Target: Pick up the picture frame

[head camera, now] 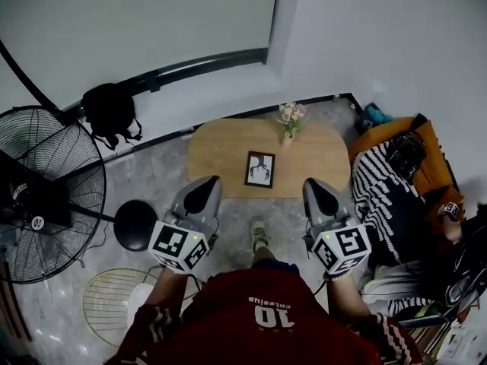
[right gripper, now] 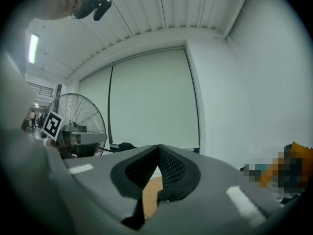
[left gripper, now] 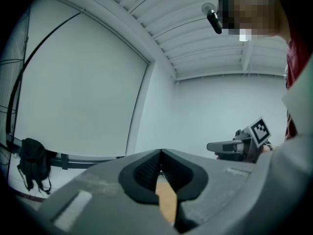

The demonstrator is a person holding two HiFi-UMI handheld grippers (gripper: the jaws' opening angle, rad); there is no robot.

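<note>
Jaws pressed together on left gripper (head camera: 206,182) and right gripper (head camera: 314,183); dark-rimmed picture frame (head camera: 260,169) rests on table (head camera: 217,154).

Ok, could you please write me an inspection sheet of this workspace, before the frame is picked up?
surface: wooden table, holds only two things.
job's things: frame near the table's front edge, untouched.
clutter: flowers near the back edge, apart from the frame.
tongs: left tongs shut, empty; right tongs shut, empty; both short of the table.
cables: nothing seen.
surroundings: fan, stool and bag at left; striped cloth at right.
</note>
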